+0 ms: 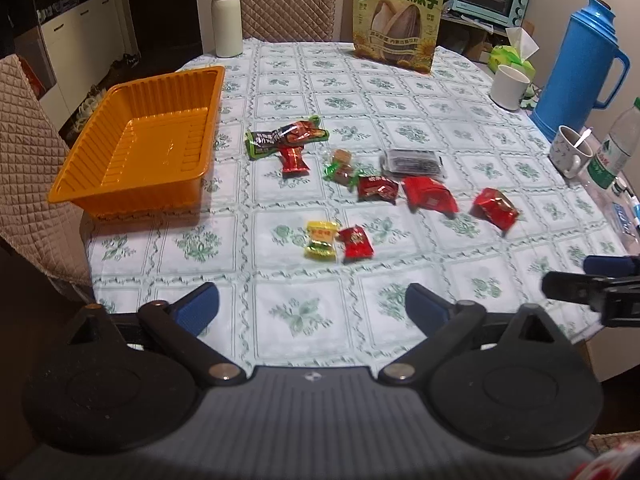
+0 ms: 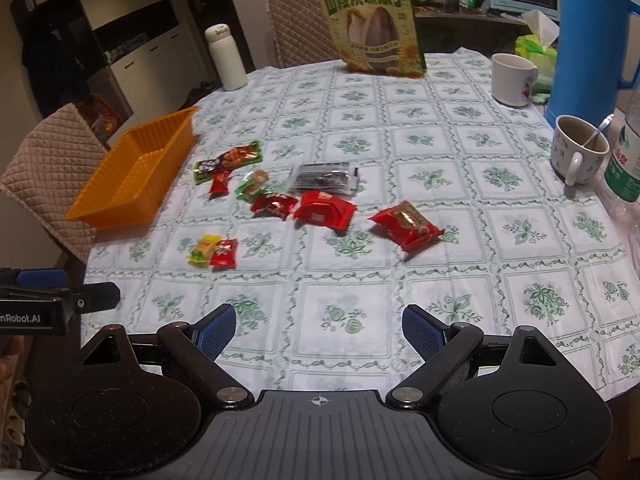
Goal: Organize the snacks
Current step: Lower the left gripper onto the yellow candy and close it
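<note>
The left gripper (image 1: pixel 312 304), black with blue pads, hangs above the near edge of the round table's green-patterned cloth (image 1: pixel 400 92), fingers spread wide with nothing between them. The right gripper (image 2: pixel 318 330) hangs likewise, fingers apart and empty.

Taking the shallow orange plastic tray (image 1: pixel 140 140) as landmark: it sits at the table's left edge, nothing inside. Just right of it lies a long green-and-brown snack packet (image 1: pixel 286 136) touching a small red wrapped candy (image 1: pixel 294 160). Further right lie a dark flat packet (image 1: pixel 414 162) and several red packets (image 1: pixel 430 194). Nearer the grippers, a yellow candy (image 1: pixel 320 239) touches a red one (image 1: pixel 356 243). Far behind the tray stands a large sunflower-seed bag (image 1: pixel 398 16).
</note>
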